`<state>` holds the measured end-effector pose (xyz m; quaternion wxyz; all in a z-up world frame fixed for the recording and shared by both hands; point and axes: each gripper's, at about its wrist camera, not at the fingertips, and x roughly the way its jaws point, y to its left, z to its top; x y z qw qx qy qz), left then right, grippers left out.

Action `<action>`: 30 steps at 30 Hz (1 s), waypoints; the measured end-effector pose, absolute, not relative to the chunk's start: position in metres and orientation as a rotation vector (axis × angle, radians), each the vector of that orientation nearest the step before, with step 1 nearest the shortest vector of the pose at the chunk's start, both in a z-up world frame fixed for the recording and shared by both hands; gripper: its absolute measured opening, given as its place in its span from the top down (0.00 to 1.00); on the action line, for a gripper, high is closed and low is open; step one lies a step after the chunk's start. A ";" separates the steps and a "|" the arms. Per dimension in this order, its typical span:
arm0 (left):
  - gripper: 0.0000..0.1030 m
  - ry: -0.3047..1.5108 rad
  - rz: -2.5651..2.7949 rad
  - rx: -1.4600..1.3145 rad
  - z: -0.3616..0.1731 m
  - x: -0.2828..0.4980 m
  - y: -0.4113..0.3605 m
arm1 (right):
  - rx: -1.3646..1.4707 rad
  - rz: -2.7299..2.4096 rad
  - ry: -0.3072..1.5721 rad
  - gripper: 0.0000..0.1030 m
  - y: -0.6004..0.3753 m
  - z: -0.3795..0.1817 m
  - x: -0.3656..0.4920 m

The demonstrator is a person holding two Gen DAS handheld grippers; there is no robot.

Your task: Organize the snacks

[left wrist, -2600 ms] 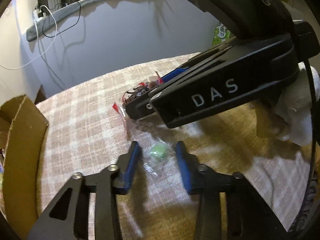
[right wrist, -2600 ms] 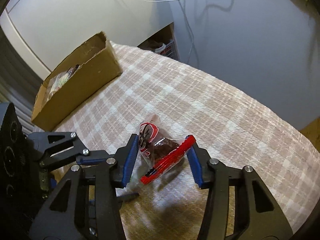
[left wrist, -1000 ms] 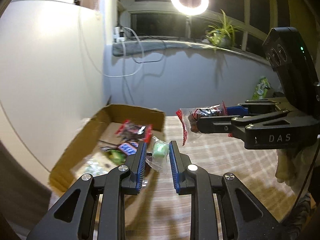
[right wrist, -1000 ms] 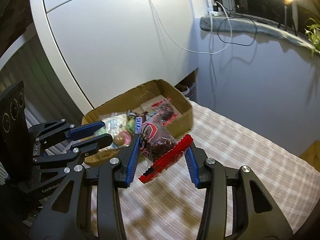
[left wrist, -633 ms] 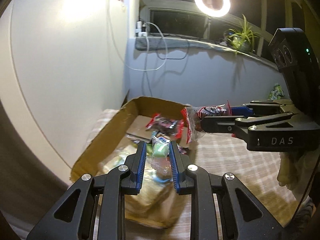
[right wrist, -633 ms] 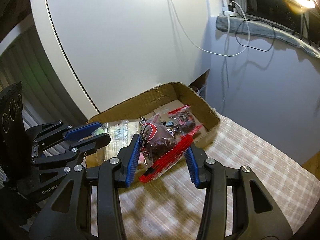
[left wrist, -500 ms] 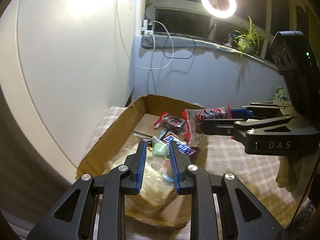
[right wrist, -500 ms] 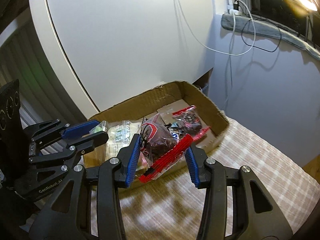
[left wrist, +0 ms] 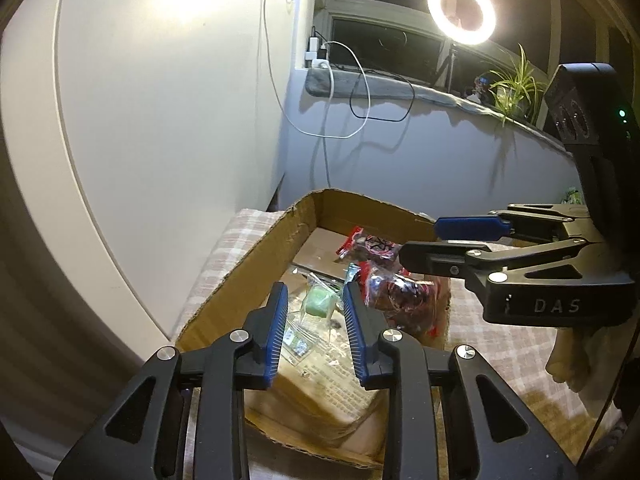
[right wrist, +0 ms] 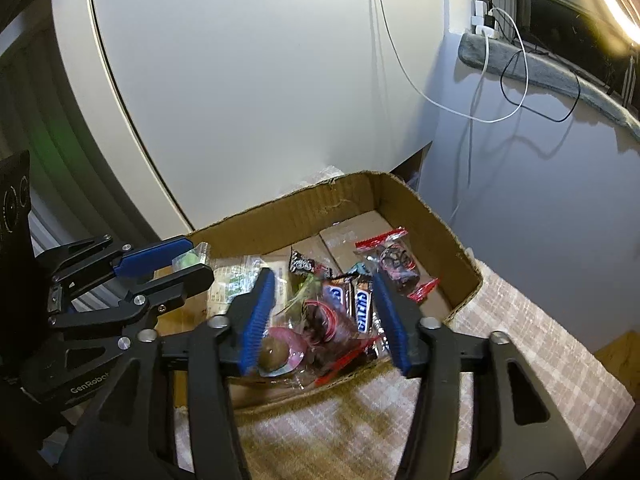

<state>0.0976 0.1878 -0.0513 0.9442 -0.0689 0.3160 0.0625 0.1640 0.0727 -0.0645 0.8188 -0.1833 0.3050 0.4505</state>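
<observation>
An open cardboard box (left wrist: 256, 264) (right wrist: 320, 208) holds several wrapped snacks. My left gripper (left wrist: 314, 306) is over the box, jaws slightly parted around a green candy in clear wrap (left wrist: 318, 300), which also shows in the right wrist view (right wrist: 188, 258). My right gripper (right wrist: 324, 312) is open over the box's near side. The red-and-clear bag of dark snacks (right wrist: 324, 328) lies loose below its fingers, inside the box; it also shows in the left wrist view (left wrist: 396, 288).
The box sits on a checked cloth (right wrist: 520, 340) at the table's end, against a white panel (left wrist: 160, 100). Snickers bars (right wrist: 360, 300), another red packet (right wrist: 394, 258) and pale packets (left wrist: 320, 356) lie inside. Cables hang on the wall behind.
My right gripper has opened and the red bag has dropped into the box. My left gripper has moved further over the box and its jaws have widened a little around the green candy.
</observation>
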 end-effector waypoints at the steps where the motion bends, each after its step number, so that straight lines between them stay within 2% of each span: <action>1: 0.72 0.645 0.130 -0.142 -0.052 0.097 0.188 | -0.390 0.958 0.648 0.44 0.073 -0.064 0.164; 3: 0.70 0.646 0.132 -0.142 -0.052 0.098 0.188 | -0.389 0.958 0.647 0.44 0.073 -0.064 0.163; 4: 0.66 0.647 0.134 -0.141 -0.052 0.098 0.188 | -0.391 0.956 0.644 0.44 0.073 -0.063 0.163; 5: 0.56 0.645 0.138 -0.138 -0.052 0.098 0.188 | -0.391 0.954 0.642 0.41 0.073 -0.063 0.162; 7: 0.44 0.635 0.148 -0.135 -0.050 0.096 0.188 | -0.387 0.947 0.633 0.34 0.070 -0.062 0.161; 12: 0.44 0.615 0.167 -0.132 -0.044 0.091 0.189 | -0.384 0.922 0.624 0.31 0.065 -0.058 0.161; 15: 0.40 0.603 0.168 -0.120 -0.039 0.087 0.187 | -0.371 0.918 0.609 0.16 0.058 -0.054 0.158; 28: 0.39 0.569 0.175 -0.107 -0.022 0.065 0.176 | -0.342 0.907 0.539 0.15 0.037 -0.036 0.130; 30: 0.38 0.564 0.176 -0.099 -0.020 0.061 0.172 | -0.341 0.900 0.524 0.13 0.033 -0.035 0.124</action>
